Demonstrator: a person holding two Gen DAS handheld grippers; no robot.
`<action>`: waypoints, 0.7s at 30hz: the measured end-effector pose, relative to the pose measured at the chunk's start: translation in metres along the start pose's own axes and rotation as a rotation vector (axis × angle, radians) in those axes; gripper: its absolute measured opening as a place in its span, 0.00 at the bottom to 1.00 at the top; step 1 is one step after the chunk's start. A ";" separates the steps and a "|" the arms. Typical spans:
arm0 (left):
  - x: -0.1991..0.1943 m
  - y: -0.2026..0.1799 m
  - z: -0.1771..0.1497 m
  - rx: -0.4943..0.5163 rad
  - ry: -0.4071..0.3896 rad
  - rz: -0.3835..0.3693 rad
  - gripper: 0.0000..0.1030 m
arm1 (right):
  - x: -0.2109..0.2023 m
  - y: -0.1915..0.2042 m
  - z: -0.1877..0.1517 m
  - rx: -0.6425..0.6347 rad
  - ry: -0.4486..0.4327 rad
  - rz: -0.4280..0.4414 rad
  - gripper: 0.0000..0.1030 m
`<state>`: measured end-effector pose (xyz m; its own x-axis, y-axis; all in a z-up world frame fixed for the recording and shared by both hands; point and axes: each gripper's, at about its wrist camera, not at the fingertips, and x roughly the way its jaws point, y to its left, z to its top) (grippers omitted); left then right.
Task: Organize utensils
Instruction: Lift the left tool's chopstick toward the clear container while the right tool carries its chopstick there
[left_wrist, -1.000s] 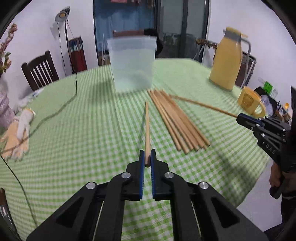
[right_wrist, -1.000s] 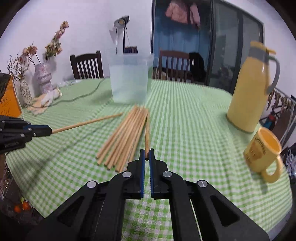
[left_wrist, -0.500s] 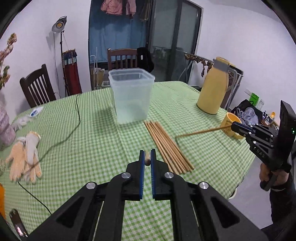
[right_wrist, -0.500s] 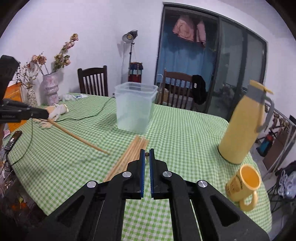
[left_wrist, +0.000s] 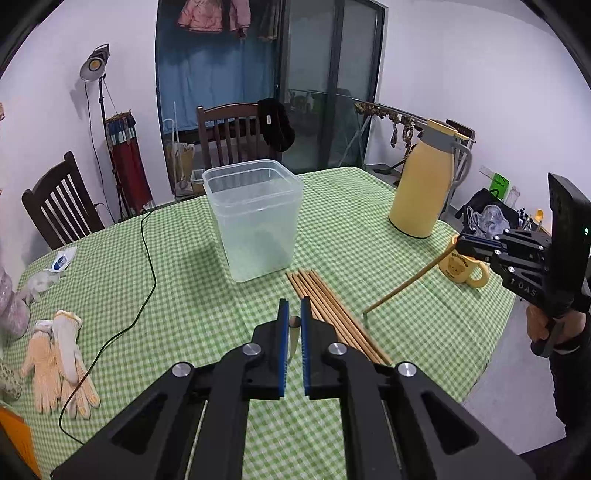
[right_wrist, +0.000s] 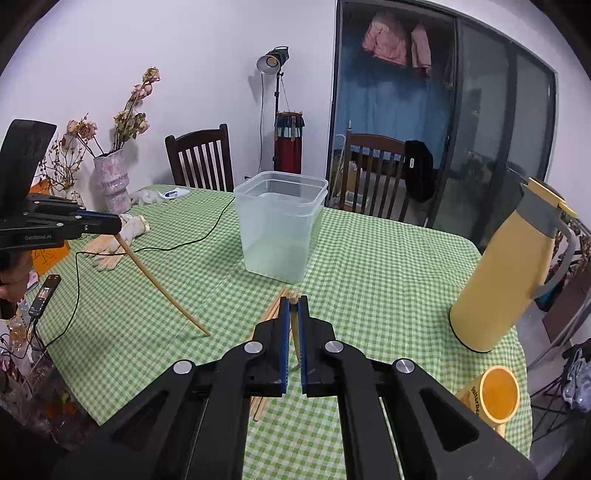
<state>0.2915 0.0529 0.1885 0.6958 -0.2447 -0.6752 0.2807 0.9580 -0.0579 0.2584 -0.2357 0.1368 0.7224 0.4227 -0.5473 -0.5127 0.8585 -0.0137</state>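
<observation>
A clear plastic tub (left_wrist: 255, 221) stands mid-table; it also shows in the right wrist view (right_wrist: 280, 229). A bundle of wooden chopsticks (left_wrist: 332, 314) lies on the green checked cloth in front of it. My left gripper (left_wrist: 294, 325) is shut on one chopstick (left_wrist: 293, 338), which hangs tip-down; that chopstick shows in the right wrist view (right_wrist: 162, 288), slanting to the cloth. My right gripper (right_wrist: 293, 314) is shut on another chopstick (right_wrist: 294, 332), seen from the left (left_wrist: 406, 284) with its tip near the cloth.
A yellow thermos (left_wrist: 424, 184) and a yellow mug (left_wrist: 461, 266) stand on the right. Work gloves (left_wrist: 62, 354) and a black cable (left_wrist: 147, 280) lie on the left. A vase (right_wrist: 110, 181) stands at the far left corner. Chairs ring the table.
Both grippers have lifted and tilted up, each carrying its chopstick. The chopsticks went from lying along the cloth to hanging steeply with tips down.
</observation>
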 end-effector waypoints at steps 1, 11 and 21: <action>0.002 0.002 0.003 -0.007 0.001 -0.003 0.03 | 0.000 -0.001 0.001 0.000 0.002 0.002 0.04; 0.006 0.009 0.036 0.008 -0.031 -0.001 0.03 | 0.007 -0.002 0.024 -0.062 -0.005 0.022 0.04; -0.058 0.036 0.162 -0.010 -0.295 0.024 0.03 | -0.034 -0.024 0.148 -0.066 -0.234 0.084 0.04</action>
<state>0.3682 0.0775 0.3449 0.8645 -0.2537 -0.4338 0.2566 0.9651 -0.0529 0.3151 -0.2278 0.2798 0.7595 0.5544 -0.3402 -0.5993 0.7998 -0.0346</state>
